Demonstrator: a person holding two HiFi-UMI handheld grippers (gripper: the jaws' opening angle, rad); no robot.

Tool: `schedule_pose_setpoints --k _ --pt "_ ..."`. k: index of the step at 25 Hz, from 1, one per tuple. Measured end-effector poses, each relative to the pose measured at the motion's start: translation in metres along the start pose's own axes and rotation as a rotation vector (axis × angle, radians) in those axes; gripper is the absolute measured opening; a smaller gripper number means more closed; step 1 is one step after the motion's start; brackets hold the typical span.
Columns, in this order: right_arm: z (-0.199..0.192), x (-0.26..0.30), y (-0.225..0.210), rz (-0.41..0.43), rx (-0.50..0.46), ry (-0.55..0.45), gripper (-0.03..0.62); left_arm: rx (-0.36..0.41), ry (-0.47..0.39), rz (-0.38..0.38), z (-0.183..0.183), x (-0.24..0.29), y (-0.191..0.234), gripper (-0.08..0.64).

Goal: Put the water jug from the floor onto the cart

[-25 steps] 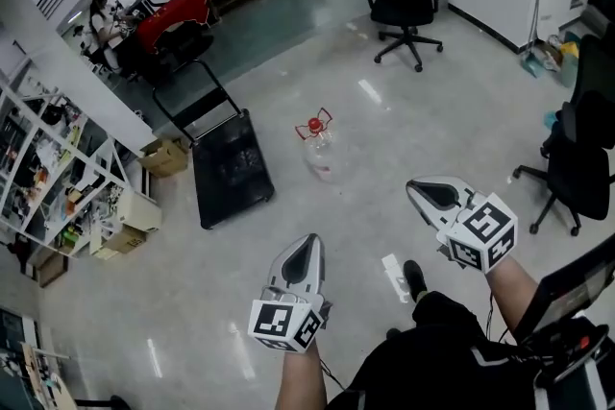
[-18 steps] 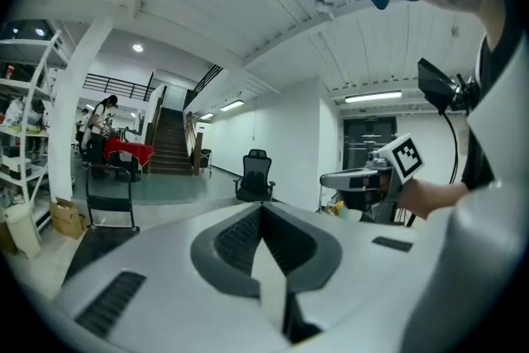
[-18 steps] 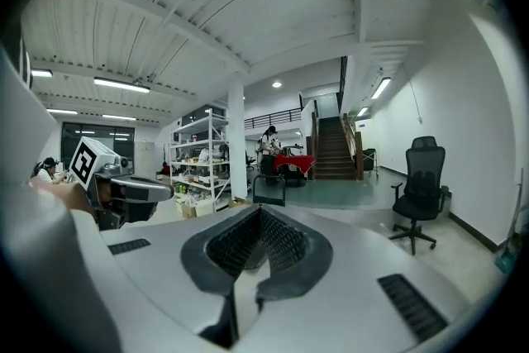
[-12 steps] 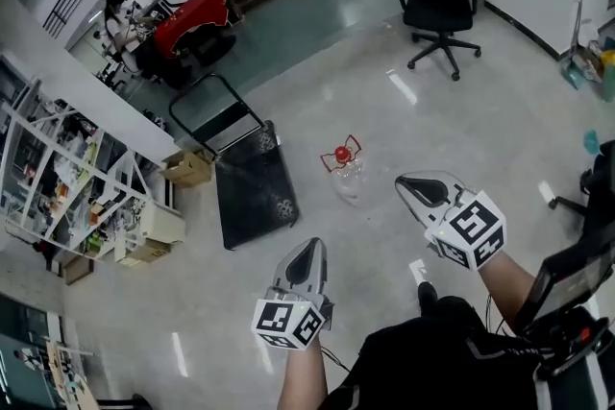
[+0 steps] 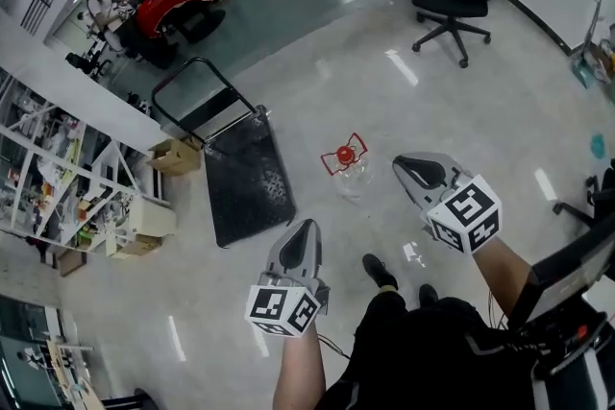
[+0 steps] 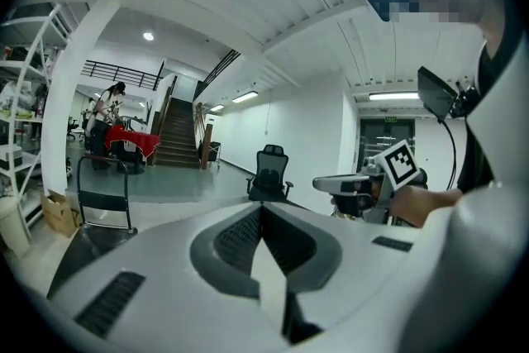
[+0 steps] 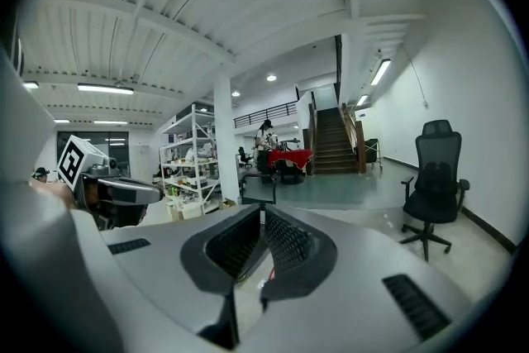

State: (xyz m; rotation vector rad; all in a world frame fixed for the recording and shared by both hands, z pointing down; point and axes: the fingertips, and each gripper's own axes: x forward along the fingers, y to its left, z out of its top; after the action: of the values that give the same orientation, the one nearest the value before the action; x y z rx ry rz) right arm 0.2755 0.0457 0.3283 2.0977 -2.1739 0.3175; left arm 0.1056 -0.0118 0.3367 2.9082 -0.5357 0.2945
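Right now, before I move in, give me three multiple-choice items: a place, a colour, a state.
1. The water jug stands: A) on the cart; B) on the floor beside it; C) in a claw.
2. Its cap is: A) blue; B) red; C) white.
3. The left claw is: A) open; B) shut on the jug; C) shut, empty.
Answers: 1 B, bare floor surrounds it; 2 B, red top in the head view; 3 C, jaws meet with nothing between.
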Motion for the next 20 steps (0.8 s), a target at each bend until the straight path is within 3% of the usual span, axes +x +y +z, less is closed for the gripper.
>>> schedule_pose_setpoints --k 7,10,13,20 --pt "0.014 0.1 -0.031 -0.05 -0.016 0.04 0.002 -0.011 -0.039 -0.027 0.019 0.068 0.095 -0.005" --pt "0.019 0.14 -0.047 -0.08 -0.015 0.061 0.003 -0.012 -0.041 -0.074 0.027 0.097 0.127 -0.005" --pt "0.017 0.177 -0.065 -0.091 -0.009 0.094 0.003 -0.02 -0.004 -0.097 0.021 0.129 0.157 -0.005" --pt "-0.008 0.258 -0.128 -0.066 0.033 0.158 0.027 -0.08 0.083 -0.056 -0.014 0.212 0.214 -0.005"
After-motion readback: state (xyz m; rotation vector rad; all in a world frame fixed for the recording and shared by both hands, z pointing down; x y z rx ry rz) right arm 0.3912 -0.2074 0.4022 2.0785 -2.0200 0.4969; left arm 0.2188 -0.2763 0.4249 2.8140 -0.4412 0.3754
